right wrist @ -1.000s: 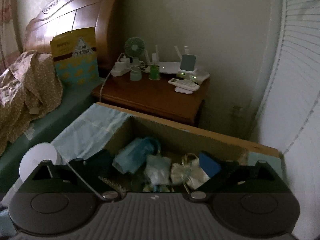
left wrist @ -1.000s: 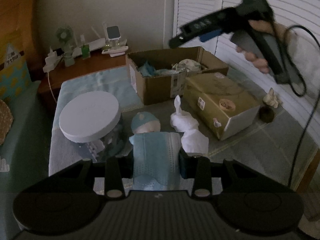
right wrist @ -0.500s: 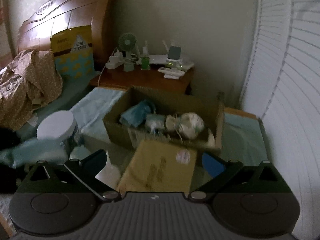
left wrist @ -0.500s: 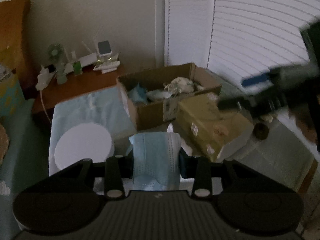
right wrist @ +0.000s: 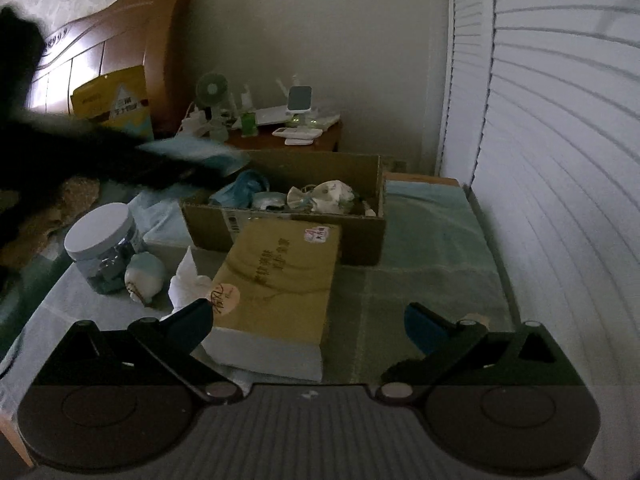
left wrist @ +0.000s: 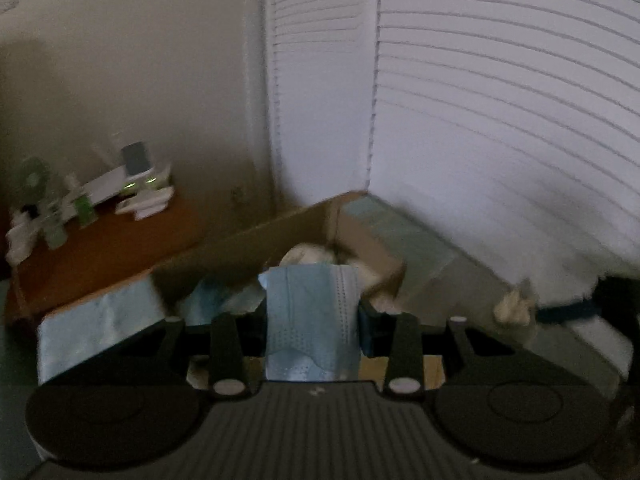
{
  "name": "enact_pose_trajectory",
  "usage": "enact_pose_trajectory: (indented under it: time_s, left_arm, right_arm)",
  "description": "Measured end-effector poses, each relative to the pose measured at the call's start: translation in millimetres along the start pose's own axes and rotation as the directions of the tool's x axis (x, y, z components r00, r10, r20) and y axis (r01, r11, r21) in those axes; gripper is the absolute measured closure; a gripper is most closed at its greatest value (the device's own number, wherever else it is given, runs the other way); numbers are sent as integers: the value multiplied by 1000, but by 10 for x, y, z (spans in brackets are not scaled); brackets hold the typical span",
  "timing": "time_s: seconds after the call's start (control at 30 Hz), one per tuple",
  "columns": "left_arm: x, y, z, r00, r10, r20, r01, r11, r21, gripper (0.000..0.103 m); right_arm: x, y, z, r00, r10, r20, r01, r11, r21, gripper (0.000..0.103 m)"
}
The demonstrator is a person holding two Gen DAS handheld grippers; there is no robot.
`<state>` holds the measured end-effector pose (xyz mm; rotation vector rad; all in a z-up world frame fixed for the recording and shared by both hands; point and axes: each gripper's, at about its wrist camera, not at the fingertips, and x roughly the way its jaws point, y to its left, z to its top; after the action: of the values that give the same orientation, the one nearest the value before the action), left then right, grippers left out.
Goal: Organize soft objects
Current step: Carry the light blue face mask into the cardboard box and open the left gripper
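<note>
Left gripper [left wrist: 314,322] is clamped on a blue cloth [left wrist: 310,320], held over the near edge of the open box [right wrist: 362,236], not yet released. Right gripper [right wrist: 308,322] is spread wide and empty, above the yellow carton [right wrist: 276,280]. Box already holds several soft items; a round pouch [right wrist: 145,276] and white cloth [right wrist: 186,284] lie on the bed beside the jar [right wrist: 102,244], so I judge the task roughly half done.
</note>
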<state>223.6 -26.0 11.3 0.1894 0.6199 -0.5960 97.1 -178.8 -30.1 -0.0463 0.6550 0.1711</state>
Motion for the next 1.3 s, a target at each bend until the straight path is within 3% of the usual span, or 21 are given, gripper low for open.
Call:
enact_pose_trajectory:
  time_s: [0.23,0.43,0.47,0.5,0.57,0.63,0.93,1.3]
  left_arm:
    - [629,-52,346,998,-55,-8,55,998,12,64]
    - [946,-83,438,998,-62,-8,62,998,3,61]
    - [989,-87,435,998,-57,-10,57,998,0,54]
    - [1036,-89,422,999,-46,-18,46,999,-7,32]
    - [1059,-84,392,1000,-12,-11,11,1000,-26,12]
    - [1056,-61,367,1000,11,-1,-11,999,-37,12]
    - [647,-44,325,999,38,5,-38,999,-23,11]
    - [-99,-165,-32,998,56,7,-56,998,-13,9]
  right_arm:
    - [-47,-86,-40,1000,-9,10,9,1000,27,0]
    - [-60,-212,-54,1000,-24,13,24,998,56,0]
    - [-59,-234,-60,1000,-26,13,25,998,62,0]
    - [-54,-251,-66,1000,-26,12,25,998,66,0]
    - [-40,-276,-77,1000,-28,6,28,997,71,0]
    - [-33,-286,-85,1000,-29,3,29,997,69,0]
    - [-56,-294,-148,999,-37,-11,37,997,71,0]
    - [-13,-307,-419,994,-79,-81,84,995,62,0]
